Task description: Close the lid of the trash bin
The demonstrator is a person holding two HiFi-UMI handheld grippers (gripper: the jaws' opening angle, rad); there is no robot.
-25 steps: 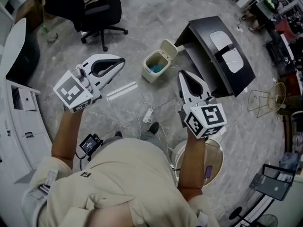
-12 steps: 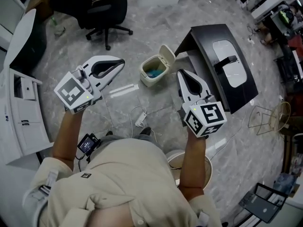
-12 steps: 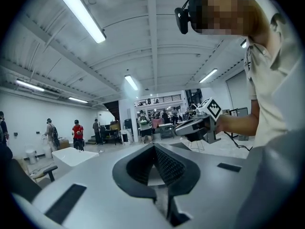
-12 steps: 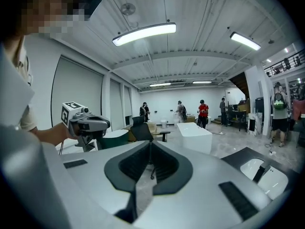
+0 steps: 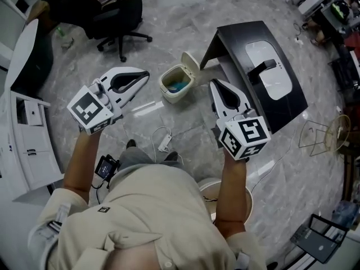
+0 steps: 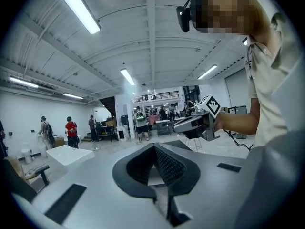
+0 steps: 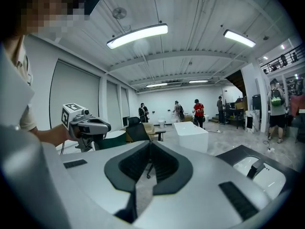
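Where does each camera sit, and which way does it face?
Head view: on the person's head, looking steeply down at the floor and open trash bin; shows left claw, right claw, arms, shirt.
Left gripper view: on the left claw, looking roughly level along its shut jaws; shows the right claw and shirt.
Right gripper view: on the right claw, looking along its shut jaws; shows the left claw, an office chair.
Shared: each gripper view catches the other claw; the head view sees both, plus the chair.
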